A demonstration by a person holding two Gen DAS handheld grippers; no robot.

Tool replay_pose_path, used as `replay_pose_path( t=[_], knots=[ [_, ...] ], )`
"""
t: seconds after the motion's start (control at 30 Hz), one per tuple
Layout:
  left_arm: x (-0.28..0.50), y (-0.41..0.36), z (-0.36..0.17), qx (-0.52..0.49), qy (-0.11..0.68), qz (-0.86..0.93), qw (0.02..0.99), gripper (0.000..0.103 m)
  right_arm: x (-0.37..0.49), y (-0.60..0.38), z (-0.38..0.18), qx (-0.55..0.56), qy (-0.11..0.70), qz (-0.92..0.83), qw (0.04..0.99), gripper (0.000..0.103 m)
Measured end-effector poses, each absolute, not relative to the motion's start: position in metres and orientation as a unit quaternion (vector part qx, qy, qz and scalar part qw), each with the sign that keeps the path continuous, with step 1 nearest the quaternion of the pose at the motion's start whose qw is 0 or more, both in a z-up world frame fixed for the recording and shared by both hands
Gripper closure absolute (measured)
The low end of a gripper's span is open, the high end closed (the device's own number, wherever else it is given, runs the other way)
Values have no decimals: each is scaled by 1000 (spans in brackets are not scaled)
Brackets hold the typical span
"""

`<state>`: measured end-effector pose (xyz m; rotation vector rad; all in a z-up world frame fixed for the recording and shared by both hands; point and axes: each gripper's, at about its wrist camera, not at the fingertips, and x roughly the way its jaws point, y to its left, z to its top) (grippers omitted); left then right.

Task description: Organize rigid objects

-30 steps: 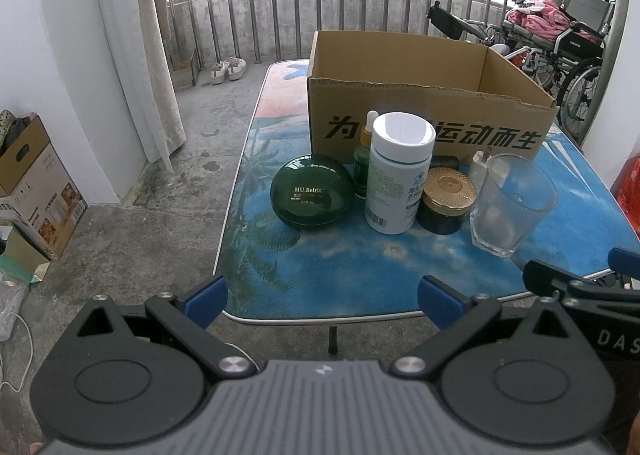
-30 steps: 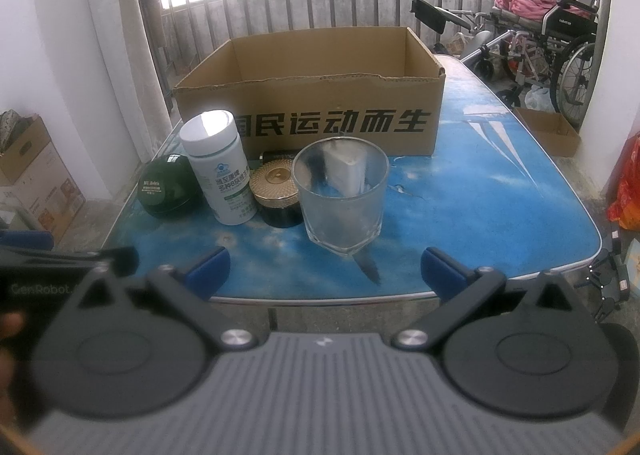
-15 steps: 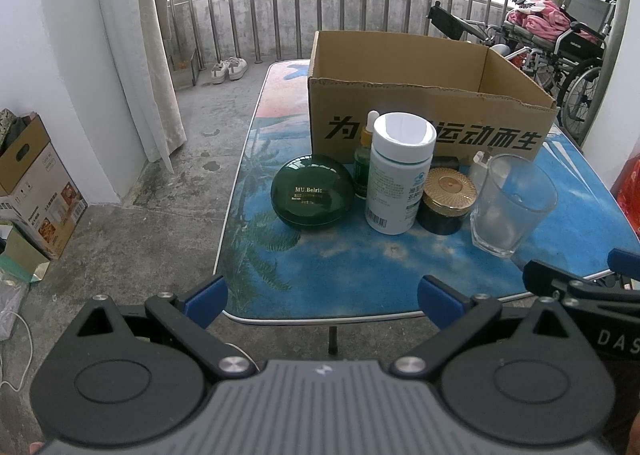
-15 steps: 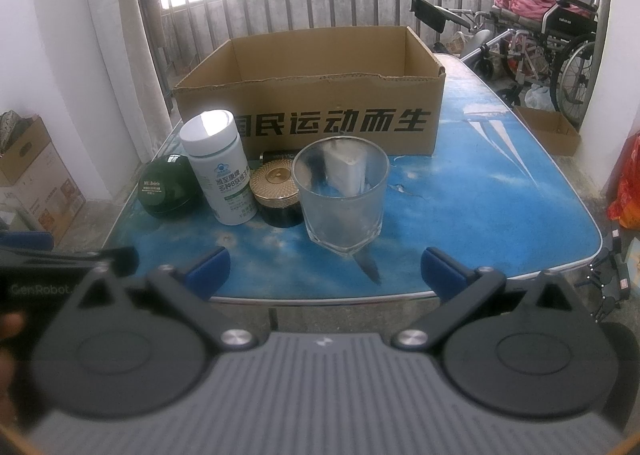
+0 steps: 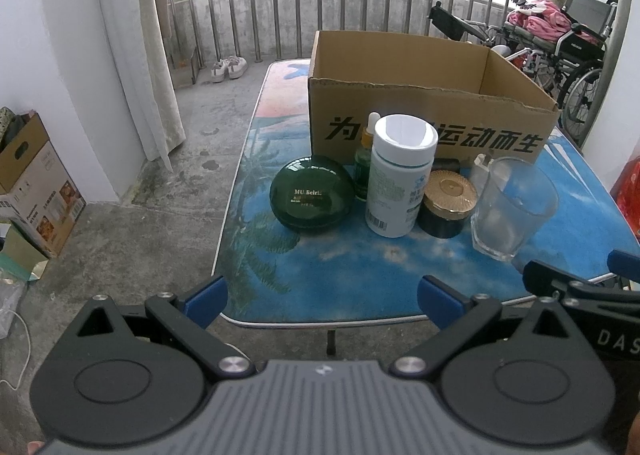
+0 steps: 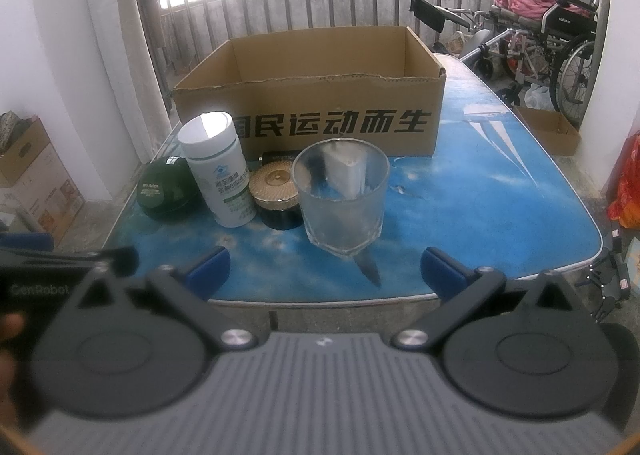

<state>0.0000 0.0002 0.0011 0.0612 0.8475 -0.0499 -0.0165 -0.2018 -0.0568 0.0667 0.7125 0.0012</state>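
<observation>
A: Where do the two tools sit?

B: The left hand-held gripper (image 5: 322, 297) hangs just off the near edge of the worktop (image 5: 360, 267), its blue-tipped fingers (image 5: 206, 295) spread wide with nothing between them. The right hand-held gripper (image 6: 324, 269) is at the same edge, further right, also spread wide and empty; its tip shows at the right of the left view.

A: And the things to be sorted?

B: They stand in a tight row on the blue printed worktop, in front of an open cardboard box (image 5: 432, 107) with black lettering on its near wall. From the left: a round dark green case (image 5: 312, 199), a white bottle (image 5: 400, 179) with a white cap, a dark jar (image 5: 446, 205) with a gold lid, and a clear glass tumbler (image 5: 510, 209). All stand upright.

A: Anything behind the row?

B: A small green dropper bottle (image 5: 366, 159) peeks out between the green case and the white bottle. A small white container (image 6: 346, 171) shows through the tumbler in the right view, between it and the box. A flat dark item (image 6: 280, 157) lies behind the jar; I cannot tell what it is.

A: Is either tool touching anything?

B: No, both are apart from every item, and the tumbler is nearest the right one
</observation>
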Motion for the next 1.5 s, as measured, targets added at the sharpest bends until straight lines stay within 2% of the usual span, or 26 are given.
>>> replay_pose_path(
  t=[0.33,0.5,0.7,0.8,0.93,1.07,1.1,1.2,1.27,1.37,1.43,1.5],
  knots=[
    [21,3,3,14,406,-35,913,1,-3,-204,-51,20,339,-7,941,1],
    [38,10,10,1,380,-49,924,1,1,-211,-24,2,274,-10,962,1],
    [44,9,20,11,303,-115,946,1,11,-204,20,-44,185,60,980,1],
    [46,9,16,-5,267,-151,952,1,34,-199,32,-27,196,126,972,1],
    [54,1,3,17,255,-154,954,2,73,-186,31,-8,252,192,948,1],
    [59,-1,-8,18,257,-179,949,8,97,-160,20,-42,295,223,928,3],
    [60,1,-11,20,258,-184,948,13,103,-155,17,-49,305,228,923,5],
    [62,1,-15,33,260,-194,945,21,110,-142,12,-54,328,233,914,12],
    [66,0,-18,38,267,-203,941,27,119,-135,6,-54,346,235,907,22],
    [73,2,-23,33,278,-223,934,37,138,-124,-8,-57,373,239,895,29],
    [77,4,-27,24,289,-229,929,47,145,-120,-20,-60,384,239,890,32],
    [82,7,-29,13,296,-234,926,48,150,-119,-24,-63,393,237,886,34]
  ],
)
